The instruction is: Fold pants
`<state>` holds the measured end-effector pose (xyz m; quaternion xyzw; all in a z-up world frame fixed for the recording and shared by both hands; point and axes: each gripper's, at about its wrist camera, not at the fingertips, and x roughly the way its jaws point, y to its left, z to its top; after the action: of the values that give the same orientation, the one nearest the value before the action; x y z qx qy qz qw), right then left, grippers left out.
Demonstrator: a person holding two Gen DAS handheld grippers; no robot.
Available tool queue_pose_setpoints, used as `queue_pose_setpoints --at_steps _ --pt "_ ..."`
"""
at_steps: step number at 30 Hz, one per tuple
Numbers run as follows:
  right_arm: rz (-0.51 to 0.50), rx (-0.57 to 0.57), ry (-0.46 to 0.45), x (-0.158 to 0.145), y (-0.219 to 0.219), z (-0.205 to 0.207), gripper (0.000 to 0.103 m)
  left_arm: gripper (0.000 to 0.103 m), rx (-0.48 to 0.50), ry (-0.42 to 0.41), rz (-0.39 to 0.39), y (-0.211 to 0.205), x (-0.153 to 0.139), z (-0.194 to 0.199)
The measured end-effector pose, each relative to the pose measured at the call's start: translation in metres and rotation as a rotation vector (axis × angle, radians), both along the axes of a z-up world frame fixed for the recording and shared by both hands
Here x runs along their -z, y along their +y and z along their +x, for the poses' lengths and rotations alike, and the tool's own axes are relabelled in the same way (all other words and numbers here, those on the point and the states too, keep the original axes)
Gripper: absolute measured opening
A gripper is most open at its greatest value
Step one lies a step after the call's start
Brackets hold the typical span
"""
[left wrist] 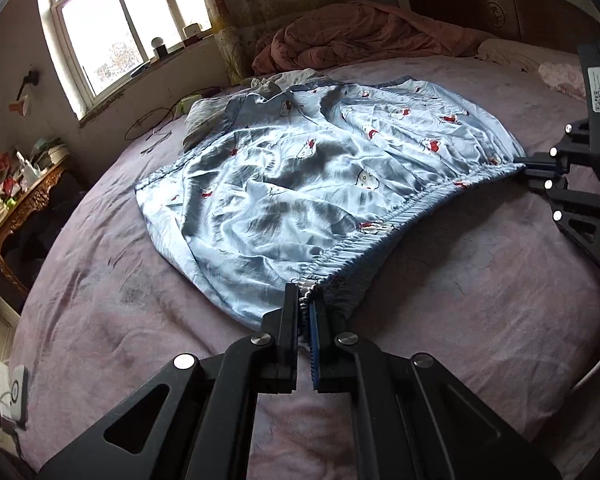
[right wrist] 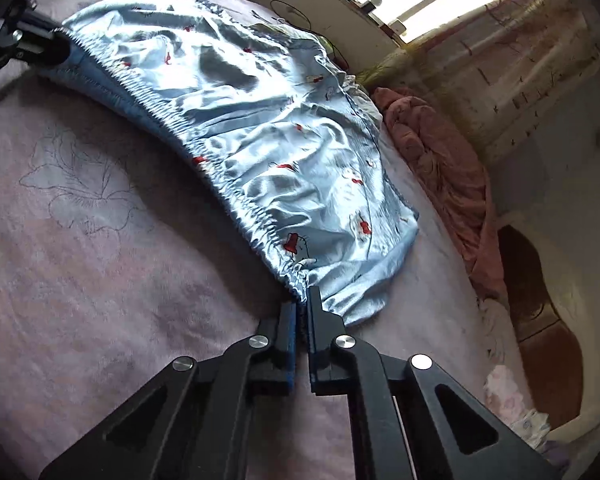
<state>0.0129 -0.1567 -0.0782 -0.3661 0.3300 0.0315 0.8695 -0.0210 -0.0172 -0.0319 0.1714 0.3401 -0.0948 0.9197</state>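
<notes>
So the light-blue satin pants with the little red-and-white cartoon print were spread out flat on the mauve bedsheet with a faint flower outline, pretty wrinkled, legs running away toward the window side of the bed. The gathered elastic waistband was the near edge, stretched in a curve between the two tools.

The left gripper, black with blue pads, had its jaws pressed together on one corner of that waistband, fabric bunched right between the fingers. The right gripper was doing the same thing at the opposite corner, jaws pinched on the gathered elastic. From the left wrist view you could see the right one off at the edge of the frame, tip touching the end of the band, and in the right wrist view the left one showed up top-left the same way.

Beyond the pants there was a rumpled dusty-pink quilt heaped near the dark wooden headboard, and a grey-white piece of cloth partly tucked under the far end of the pants. A cluttered carved wooden side table sat beside the bed.
</notes>
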Motion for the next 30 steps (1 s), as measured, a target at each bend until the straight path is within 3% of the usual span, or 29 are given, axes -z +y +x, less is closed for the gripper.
queue_pose_setpoints --at_steps 4,7,11,13,14,15,16,17,18,21,24,28,30 --pt "0.149 0.005 0.043 -0.013 -0.013 -0.027 0.004 0.004 -0.028 -0.013 -0.016 -0.001 0.002 -0.025" --pt "0.261 0.025 0.094 -0.024 -0.023 -0.041 0.004 0.004 -0.045 0.036 -0.110 0.008 0.000 -0.039" --pt "0.305 0.035 0.117 -0.029 -0.030 -0.051 0.004 0.006 -0.035 0.083 -0.178 0.016 -0.003 -0.051" --pt "0.300 0.046 0.109 -0.029 -0.029 -0.051 0.006 0.011 -0.018 0.064 -0.187 0.019 -0.005 -0.052" --pt "0.303 0.050 0.106 -0.027 -0.029 -0.049 0.010 0.016 -0.011 0.055 -0.198 0.021 -0.006 -0.051" --pt "0.309 0.056 0.102 -0.026 -0.027 -0.049 0.025 0.041 -0.023 0.064 -0.203 0.024 -0.007 -0.047" --pt "0.318 0.058 0.099 -0.026 -0.027 -0.049 0.054 0.058 -0.035 0.070 -0.219 0.028 -0.008 -0.045" --pt "0.327 0.061 0.086 -0.027 -0.026 -0.048 0.068 0.077 -0.039 0.054 -0.252 0.033 -0.011 -0.045" --pt "0.339 0.060 0.067 -0.030 -0.027 -0.049 0.077 0.078 -0.042 0.031 -0.284 0.038 -0.015 -0.048" --pt "0.413 0.063 0.048 -0.040 -0.030 -0.054 0.077 0.080 -0.053 -0.007 -0.344 0.051 -0.027 -0.051" --pt "0.485 0.107 -0.046 -0.053 -0.035 -0.057 0.077 0.088 -0.113 -0.070 -0.375 0.063 -0.037 -0.048" --pt "0.596 0.167 -0.169 -0.073 -0.037 -0.057 0.087 0.092 -0.184 -0.201 -0.358 0.077 -0.054 -0.038" --pt "0.654 0.161 -0.192 -0.083 -0.035 -0.055 0.092 0.103 -0.184 -0.276 -0.387 0.083 -0.067 -0.035"
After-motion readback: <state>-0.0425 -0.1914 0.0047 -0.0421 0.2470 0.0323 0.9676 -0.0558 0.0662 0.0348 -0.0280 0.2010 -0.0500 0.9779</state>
